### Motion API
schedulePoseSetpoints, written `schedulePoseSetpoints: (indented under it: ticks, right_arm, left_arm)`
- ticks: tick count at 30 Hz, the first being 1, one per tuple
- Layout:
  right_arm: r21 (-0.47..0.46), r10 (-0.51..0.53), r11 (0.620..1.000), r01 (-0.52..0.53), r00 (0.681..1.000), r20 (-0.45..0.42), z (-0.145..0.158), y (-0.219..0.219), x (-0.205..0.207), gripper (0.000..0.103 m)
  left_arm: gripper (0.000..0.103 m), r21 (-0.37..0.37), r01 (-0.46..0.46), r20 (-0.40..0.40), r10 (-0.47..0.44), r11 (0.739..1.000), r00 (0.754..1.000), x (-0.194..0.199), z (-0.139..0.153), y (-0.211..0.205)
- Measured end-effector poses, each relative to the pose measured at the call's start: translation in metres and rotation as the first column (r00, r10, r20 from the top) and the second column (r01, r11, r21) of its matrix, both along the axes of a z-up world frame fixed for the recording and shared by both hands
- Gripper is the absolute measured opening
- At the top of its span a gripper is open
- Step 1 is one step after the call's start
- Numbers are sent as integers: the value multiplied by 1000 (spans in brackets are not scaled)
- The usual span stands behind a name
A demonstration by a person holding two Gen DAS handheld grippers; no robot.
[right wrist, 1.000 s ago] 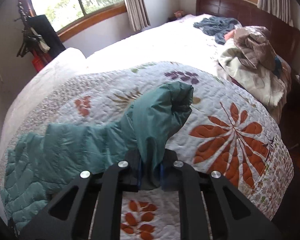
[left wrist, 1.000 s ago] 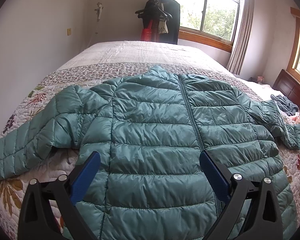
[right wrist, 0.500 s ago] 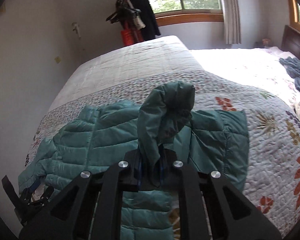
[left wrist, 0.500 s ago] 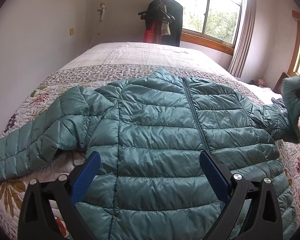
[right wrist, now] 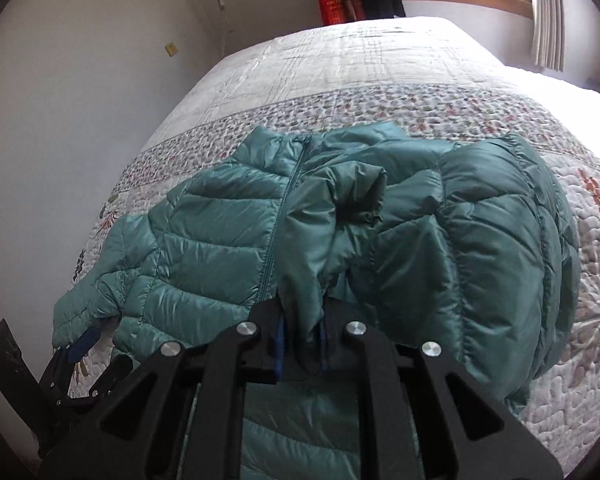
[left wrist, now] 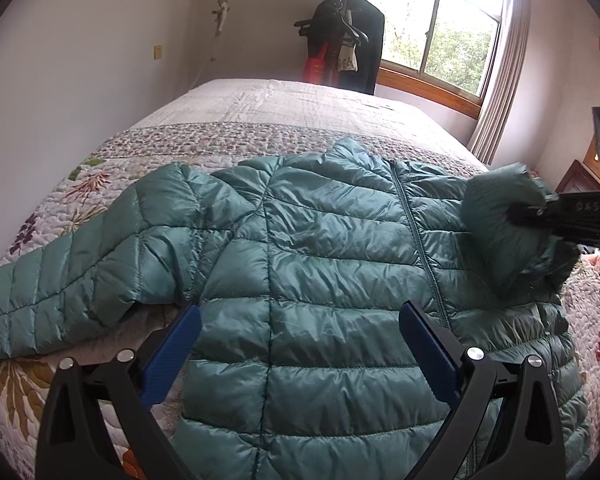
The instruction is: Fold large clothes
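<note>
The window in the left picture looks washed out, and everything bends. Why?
Left wrist view: daylight blows out the window top, and sheen glints on the jacket; the fisheye lens curves the bed and darkens the corners. Right wrist view: same curving, softer light, the right tongs looming large.

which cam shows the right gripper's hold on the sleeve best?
Right wrist: the right gripper has its jaws shut on the sleeve, cuff end bunched just ahead of them, above the jacket. Left wrist shows it only side-on at the frame edge, the cuff hiding the jaws.
</note>
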State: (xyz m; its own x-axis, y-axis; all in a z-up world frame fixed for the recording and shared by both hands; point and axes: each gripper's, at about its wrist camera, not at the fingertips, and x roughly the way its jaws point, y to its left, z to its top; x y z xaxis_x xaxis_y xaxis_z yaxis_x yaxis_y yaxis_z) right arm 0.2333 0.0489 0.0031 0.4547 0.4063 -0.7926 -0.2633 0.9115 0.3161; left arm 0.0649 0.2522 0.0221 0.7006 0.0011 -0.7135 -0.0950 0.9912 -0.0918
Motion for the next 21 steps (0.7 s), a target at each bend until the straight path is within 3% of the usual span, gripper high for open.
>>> schedulePoseSetpoints:
  ticks: [3,5,6,7,11,16,21]
  right_arm:
    - [-10,42,999,-42,999,-7,-7,14,-1,18]
    - [-2,79,997,-79,997,8,-3,18,-6,33]
    - [19,96,995,-96,995,16,1,17,-10,50]
    - [48,109,993,-110,994,30,7,14,-14,57]
    - [102,95,989,-103,992,81,27,-9,-23,56]
    - [6,-107,994,107,991,85,33,-65,-13,55]
    - [21,-261,965,260,963,69,18,-118,0,55]
  left_arm:
    - [99,8,3,2,-3,1000,1000,1,-1,0]
    - [99,8,6,-1,-6,1000,1000,2,-3,0]
    - [99,5,10,-4,-10,1000,1000,2,-3,0]
    - [99,3,13,-6,-13,1000,1000,3,-4,0]
    - [99,-23,42,-26,-43,999,999,3,-4,-4]
    - [99,-112,93,-107,-105,989,989,17,-4,-12]
    - [99,-133,129,-200,-154,983,968,57,-10,-32]
